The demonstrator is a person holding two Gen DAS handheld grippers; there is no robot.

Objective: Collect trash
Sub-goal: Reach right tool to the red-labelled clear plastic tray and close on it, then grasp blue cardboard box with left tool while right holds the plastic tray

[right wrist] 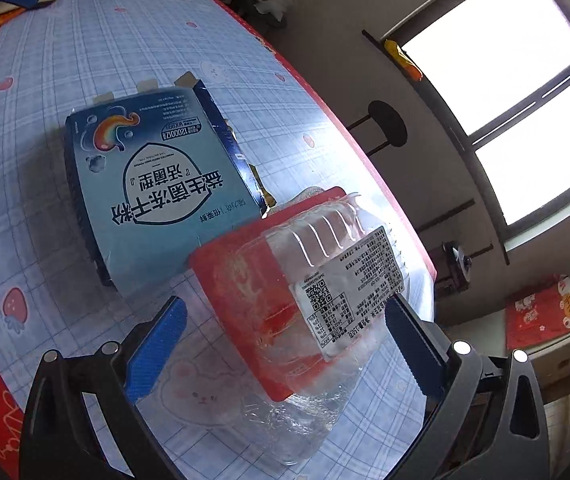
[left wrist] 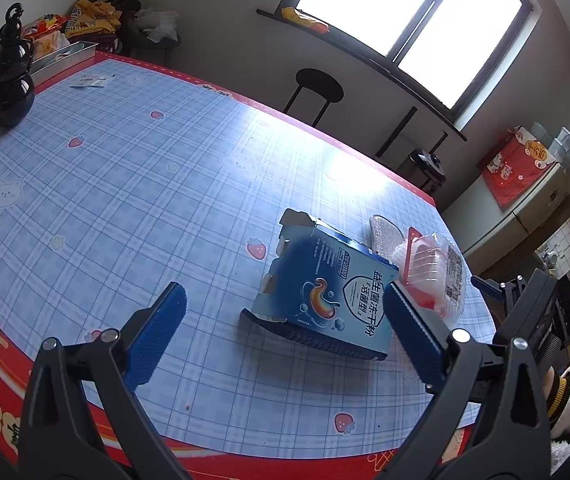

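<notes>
Trash pickup barely begun: both claws spread wide, nothing grasped yet.

The right claw (right wrist: 283, 336) is released, its jaws on either side of the red plastic tray (right wrist: 281, 300) with its clear wrap and white label, which lies on the table (right wrist: 65, 48) and looks like the first item to take. Just beyond the tray and to the claw's left lies the opened blue box (right wrist: 153, 176), touching or nearly touching it. The left claw (left wrist: 285, 328) is also released and empty, with the box directly ahead. Farther ahead, a small packet (left wrist: 92, 80) sits near the far edge, well apart. No bin is visible, so everything appears left to collect.
</notes>
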